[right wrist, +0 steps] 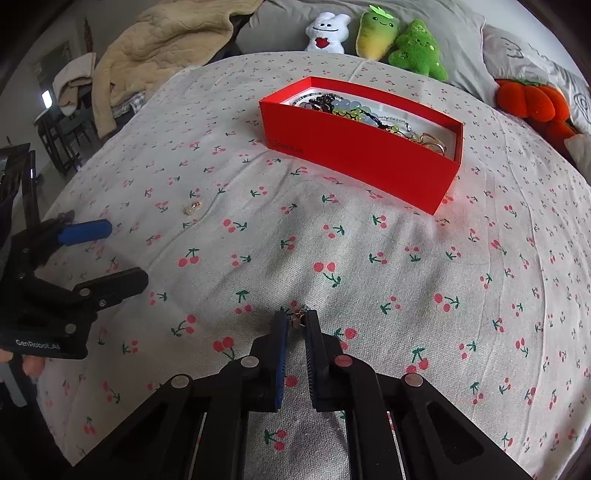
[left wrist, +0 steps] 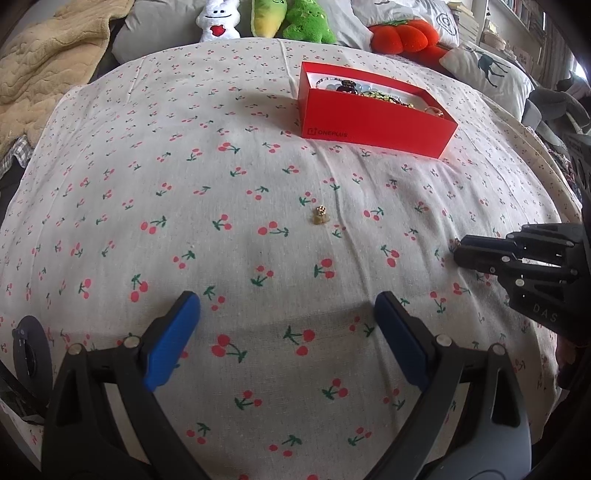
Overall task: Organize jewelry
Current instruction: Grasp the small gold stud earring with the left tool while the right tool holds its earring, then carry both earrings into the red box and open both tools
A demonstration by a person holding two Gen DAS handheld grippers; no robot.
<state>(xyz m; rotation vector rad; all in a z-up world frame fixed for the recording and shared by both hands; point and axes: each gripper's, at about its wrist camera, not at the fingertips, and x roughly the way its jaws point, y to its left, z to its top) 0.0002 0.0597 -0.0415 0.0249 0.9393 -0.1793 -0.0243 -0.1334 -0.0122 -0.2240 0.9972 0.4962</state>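
On the cherry-print cloth [left wrist: 258, 166] in my left wrist view, a small gold charm [left wrist: 320, 215] lies alone, well ahead of my left gripper [left wrist: 287, 310], whose blue pads [left wrist: 173, 339] stand wide apart with nothing between them. Beyond the charm sits the red box [left wrist: 376, 122], open at the top, with beads and chains piled inside. My right gripper [left wrist: 458, 251] comes in from the right edge, its tips down at the cloth; from here I cannot tell what it has. Plush toys [left wrist: 295, 18] line the far edge. In my right wrist view, the right gripper [right wrist: 296, 321] has its jaws drawn narrow, nipping a small gold earring [right wrist: 296, 319] right at the tips, just at the cloth [right wrist: 406, 258]. The box [right wrist: 354, 147] stands farther ahead, slightly to the right, jewelry showing over its rim. The charm [right wrist: 192, 208] lies off to the left, near the left gripper [right wrist: 110, 254], which enters from the left edge with its fingers spread. A fingertip [right wrist: 33, 365] shows under its handle.
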